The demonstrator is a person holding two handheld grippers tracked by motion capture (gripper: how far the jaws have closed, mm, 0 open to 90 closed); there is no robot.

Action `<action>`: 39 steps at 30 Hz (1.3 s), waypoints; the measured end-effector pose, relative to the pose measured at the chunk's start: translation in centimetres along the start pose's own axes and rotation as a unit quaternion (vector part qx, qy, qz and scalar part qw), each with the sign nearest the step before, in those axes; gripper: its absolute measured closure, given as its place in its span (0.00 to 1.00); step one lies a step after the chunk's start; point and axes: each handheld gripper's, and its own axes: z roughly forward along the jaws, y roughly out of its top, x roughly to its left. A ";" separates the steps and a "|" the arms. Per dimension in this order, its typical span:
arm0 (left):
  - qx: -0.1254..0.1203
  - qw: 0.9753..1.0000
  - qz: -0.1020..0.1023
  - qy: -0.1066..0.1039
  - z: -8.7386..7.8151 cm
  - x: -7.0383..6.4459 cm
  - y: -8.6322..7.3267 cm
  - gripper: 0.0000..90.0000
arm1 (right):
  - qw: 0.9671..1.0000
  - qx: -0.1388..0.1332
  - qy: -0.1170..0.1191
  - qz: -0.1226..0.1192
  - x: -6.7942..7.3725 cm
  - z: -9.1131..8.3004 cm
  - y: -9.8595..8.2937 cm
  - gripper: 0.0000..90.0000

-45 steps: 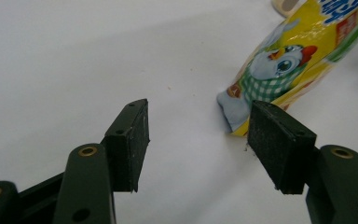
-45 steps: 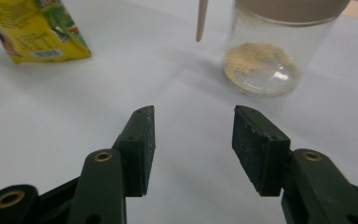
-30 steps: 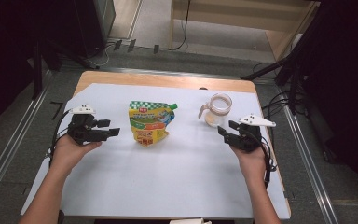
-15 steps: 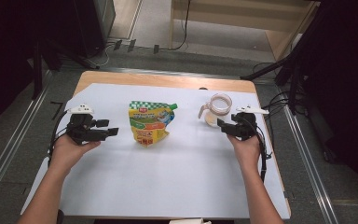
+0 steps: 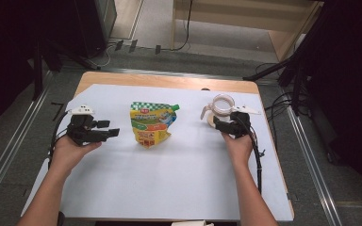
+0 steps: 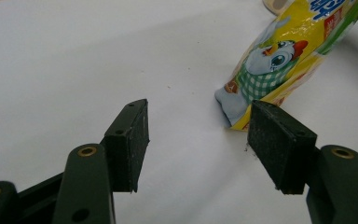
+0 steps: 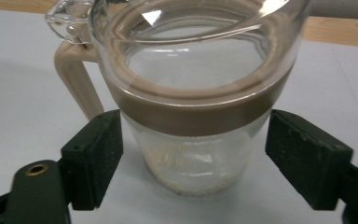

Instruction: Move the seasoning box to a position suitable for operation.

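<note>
Clear glass and glossy foil share a pale blue-white sheet (image 5: 179, 174) spread over a wooden table (image 5: 169, 81). From above, a person's left gripper (image 5: 109, 130) rests on the sheet's left side, its jaws apart and pointed toward a yellow pouch (image 5: 150, 123) lying flat at centre, near it but not touching. At the right, the right gripper (image 5: 218, 123) sits up against a round glass jug (image 5: 221, 105) with a beige handle and spout.

Along the left gripper (image 6: 198, 128), two blocky black pads (image 6: 131, 140) with a matte, slightly gritty face stand wide apart over bare sheet. The pouch (image 6: 284, 60), smooth and shiny, printed with a cartoon animal in a green-checked cloth, lies just beyond the right pad, its crimped corner nearest.

Along the right gripper (image 7: 191, 154), the jug (image 7: 193, 93) stands upright between the open jaws, a brown band ringing its cylindrical wall below a flared transparent rim. Both pads (image 7: 95, 154) flank the glass with slim gaps, gripping nothing.
</note>
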 end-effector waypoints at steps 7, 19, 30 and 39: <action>0.001 1.000 0.004 0.000 0.1 0.0 0.0 0.44 | 0.999 -0.022 -0.033 0.013 0.9 2.0 -0.5 0.13; 0.001 1.000 -0.003 -0.003 0.1 0.2 0.0 0.44 | 0.996 -0.055 -0.068 0.032 1.5 4.0 0.1 0.12; 0.003 1.000 -0.006 -0.008 0.3 0.4 -0.1 0.44 | 0.996 -0.052 -0.067 0.032 1.5 4.2 0.4 0.13; 0.009 1.000 -0.006 -0.005 0.4 0.3 -0.1 0.43 | 0.995 -0.047 -0.049 0.074 0.4 3.3 0.9 0.13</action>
